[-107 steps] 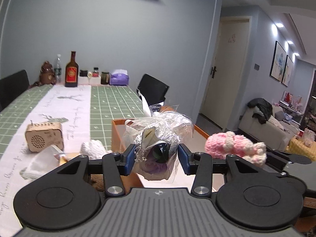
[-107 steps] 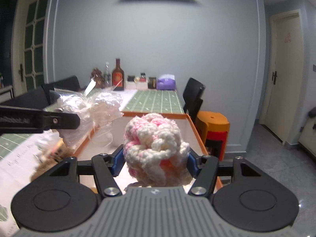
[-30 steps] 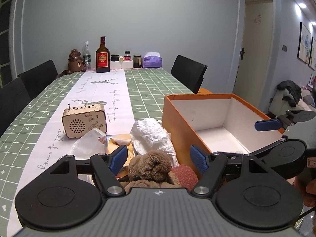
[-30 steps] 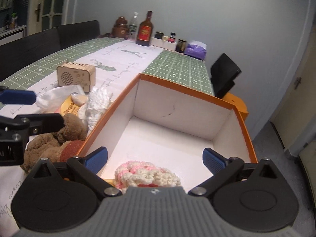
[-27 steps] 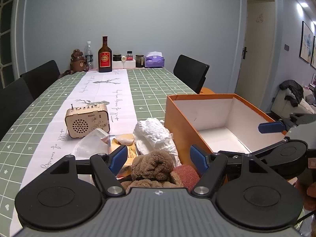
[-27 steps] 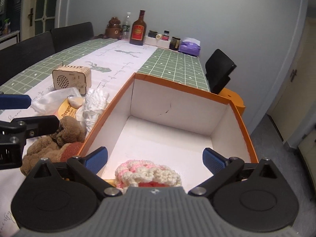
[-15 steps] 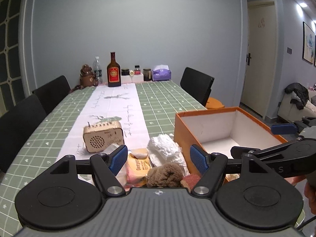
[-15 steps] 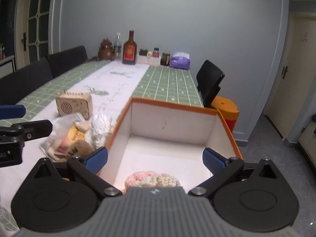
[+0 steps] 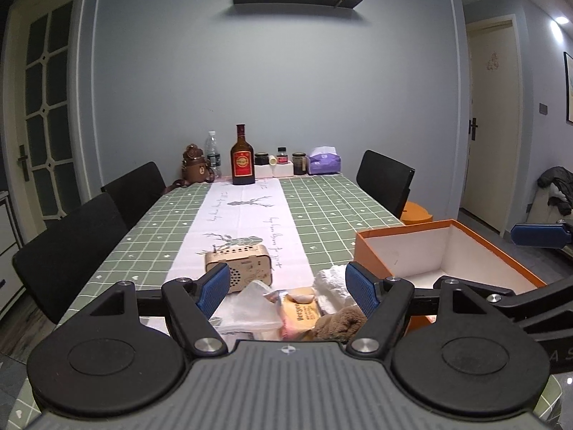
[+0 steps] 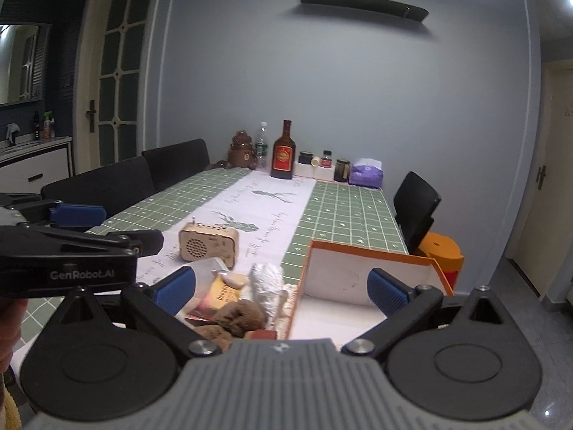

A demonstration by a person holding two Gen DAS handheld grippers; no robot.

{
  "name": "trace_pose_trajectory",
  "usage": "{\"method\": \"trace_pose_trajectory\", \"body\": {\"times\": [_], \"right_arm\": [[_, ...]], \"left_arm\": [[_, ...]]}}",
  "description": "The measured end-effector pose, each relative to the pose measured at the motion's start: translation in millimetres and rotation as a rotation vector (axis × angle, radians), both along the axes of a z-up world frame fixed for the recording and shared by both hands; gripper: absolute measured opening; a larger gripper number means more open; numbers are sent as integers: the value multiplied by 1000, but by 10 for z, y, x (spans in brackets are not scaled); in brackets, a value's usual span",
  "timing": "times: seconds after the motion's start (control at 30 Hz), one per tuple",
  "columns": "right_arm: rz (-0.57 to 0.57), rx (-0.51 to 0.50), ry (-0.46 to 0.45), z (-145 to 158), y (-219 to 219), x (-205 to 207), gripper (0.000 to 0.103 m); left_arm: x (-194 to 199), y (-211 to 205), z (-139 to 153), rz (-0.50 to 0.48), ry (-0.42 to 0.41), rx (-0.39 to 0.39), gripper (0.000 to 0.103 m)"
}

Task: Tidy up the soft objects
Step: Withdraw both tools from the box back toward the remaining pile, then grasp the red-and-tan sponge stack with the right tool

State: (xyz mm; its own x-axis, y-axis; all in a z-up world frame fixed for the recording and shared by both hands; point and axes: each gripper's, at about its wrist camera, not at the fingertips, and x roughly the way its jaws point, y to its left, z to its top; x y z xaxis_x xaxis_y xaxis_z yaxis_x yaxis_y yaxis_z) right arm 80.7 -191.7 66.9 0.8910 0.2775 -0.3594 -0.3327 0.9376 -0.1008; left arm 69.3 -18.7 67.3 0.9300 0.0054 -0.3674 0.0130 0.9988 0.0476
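Note:
My left gripper (image 9: 288, 288) is open and empty, raised above a pile at the table's near end. The pile holds a brown plush toy (image 9: 340, 324), a white crumpled soft lump (image 9: 331, 279), a yellow packet (image 9: 299, 310) and a clear plastic bag (image 9: 250, 308). To its right stands the orange box (image 9: 372, 254) with a white inside. My right gripper (image 10: 282, 288) is open too, raised over the box's left wall (image 10: 299, 294) with the plush toy (image 10: 238, 317) below it. What lies on the box floor is hidden behind the gripper bodies.
A wooden radio (image 9: 238, 263) stands on the white runner beyond the pile. A brown bottle (image 9: 242, 161), jars and a purple tissue box (image 9: 324, 160) line the far end. Black chairs (image 9: 71, 247) flank the table, and an orange stool (image 10: 442, 251) stands beyond the box.
Both grippers held soft items 3.6 s ago and are now empty. Over the last second both rose and pulled back, and the pink-white crochet in the box dropped out of view.

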Motion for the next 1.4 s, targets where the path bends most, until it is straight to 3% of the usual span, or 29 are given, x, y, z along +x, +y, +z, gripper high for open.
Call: {"method": "trace_pose_trajectory", "body": {"times": [0.2,0.4,0.57,0.77,1.03,1.2,1.27,1.4], "right_arm": [[43,29,-29,5,123,-185,100],[91,23,-42,-103,288,-356,100],[71,-15,-84,-293,387,-517,100],[40,-28,-43,-628,435,-605,100],[-106,47,-80,-950,476,-648,89],[-202,-45,-112,-1201,612,-556,84],[-241,-68,-108,-1307,651,-508,73],[-308,-112,-118,-1475,712,-446,72]], "left_arm": [[-198,165,59,45,-35,25,86],[-363,294,-9,64,-31,-5,87],[-445,364,-149,57,-18,-37,87],[-394,456,-403,90,9,-57,87],[-347,537,-661,95,50,-84,87],[-321,520,-739,152,35,-38,87],[-285,504,-781,176,36,-9,87],[-240,524,-868,183,61,-2,87]]}}
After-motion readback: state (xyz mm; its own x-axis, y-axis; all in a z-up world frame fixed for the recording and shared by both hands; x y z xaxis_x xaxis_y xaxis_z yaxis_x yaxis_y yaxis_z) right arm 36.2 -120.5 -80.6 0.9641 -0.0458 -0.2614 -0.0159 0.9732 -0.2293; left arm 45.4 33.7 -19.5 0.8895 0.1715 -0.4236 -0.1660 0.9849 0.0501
